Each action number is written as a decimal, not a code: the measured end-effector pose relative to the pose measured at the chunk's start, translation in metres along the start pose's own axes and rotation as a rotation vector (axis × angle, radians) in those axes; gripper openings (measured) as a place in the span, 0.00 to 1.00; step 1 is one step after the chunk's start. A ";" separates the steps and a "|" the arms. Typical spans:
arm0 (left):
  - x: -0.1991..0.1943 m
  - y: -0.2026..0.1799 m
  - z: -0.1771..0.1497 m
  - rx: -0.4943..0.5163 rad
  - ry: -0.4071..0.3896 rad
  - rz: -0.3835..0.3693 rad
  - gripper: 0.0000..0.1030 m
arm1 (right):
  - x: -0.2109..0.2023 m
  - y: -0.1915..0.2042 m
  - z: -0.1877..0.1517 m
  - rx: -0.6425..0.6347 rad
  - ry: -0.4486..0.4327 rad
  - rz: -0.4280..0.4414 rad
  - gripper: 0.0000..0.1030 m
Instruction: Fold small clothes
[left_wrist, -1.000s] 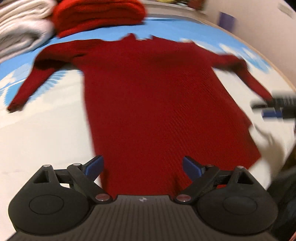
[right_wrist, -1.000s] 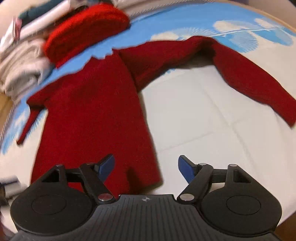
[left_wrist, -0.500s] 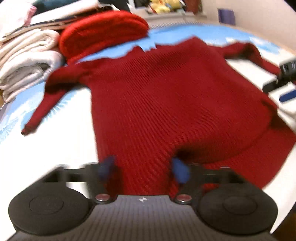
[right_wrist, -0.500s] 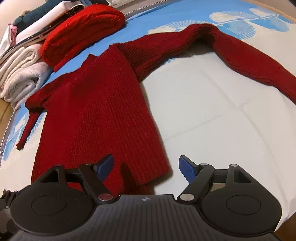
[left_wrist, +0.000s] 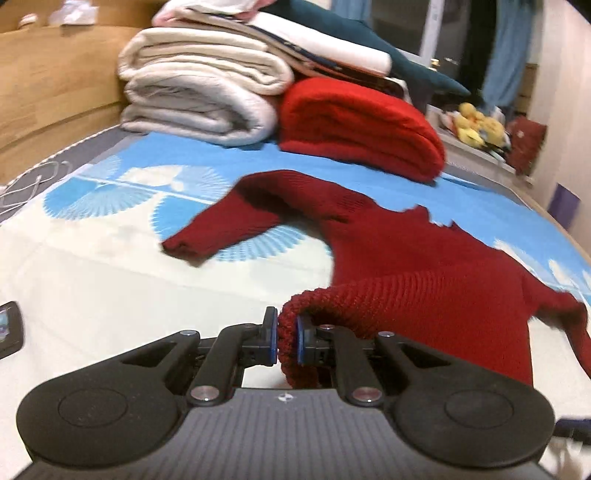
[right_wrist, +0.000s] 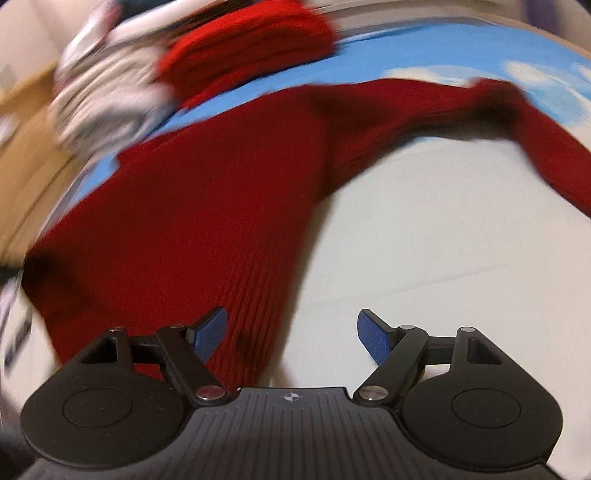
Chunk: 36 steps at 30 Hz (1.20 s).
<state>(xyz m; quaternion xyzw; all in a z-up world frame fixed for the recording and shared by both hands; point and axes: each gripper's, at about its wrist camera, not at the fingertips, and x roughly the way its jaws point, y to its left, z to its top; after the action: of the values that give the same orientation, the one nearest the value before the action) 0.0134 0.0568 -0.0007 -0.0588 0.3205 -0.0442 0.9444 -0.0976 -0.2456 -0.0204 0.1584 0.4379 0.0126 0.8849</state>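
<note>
A dark red knit sweater (left_wrist: 424, 266) lies on the bed with its sleeves spread. My left gripper (left_wrist: 287, 341) is shut on the sweater's hem, which bunches up between the blue pads and lifts off the sheet. The left sleeve cuff (left_wrist: 184, 247) rests on the sheet ahead. In the right wrist view the sweater (right_wrist: 207, 206) fills the left half, blurred. My right gripper (right_wrist: 291, 334) is open, its left pad over the sweater's lower right edge, its right pad over bare sheet. The right sleeve (right_wrist: 535, 147) stretches to the right.
A folded bright red knit (left_wrist: 362, 125) and a stack of folded white and dark blankets (left_wrist: 199, 92) sit at the head of the bed. A wooden headboard (left_wrist: 48, 81) stands at left. A dark phone-like object (left_wrist: 9, 328) lies at the left edge.
My left gripper has shut on the sweater's hem and lifted it, turning to the left. My right gripper has stayed open and moved in close to the sweater's lower right edge.
</note>
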 end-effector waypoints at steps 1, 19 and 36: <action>0.000 0.005 0.001 -0.016 0.003 -0.001 0.10 | 0.004 0.011 -0.004 -0.055 0.014 0.010 0.77; -0.002 0.017 -0.002 0.001 0.072 -0.001 0.10 | 0.023 0.071 0.005 -0.117 -0.360 -0.563 0.82; -0.042 0.067 -0.010 -0.042 0.079 0.091 0.00 | -0.121 0.058 0.041 -0.128 -0.507 -0.271 0.05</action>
<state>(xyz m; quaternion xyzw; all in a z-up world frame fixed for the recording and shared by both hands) -0.0224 0.1274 0.0071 -0.0622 0.3609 0.0031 0.9305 -0.1337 -0.2208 0.1128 0.0402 0.2181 -0.1182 0.9679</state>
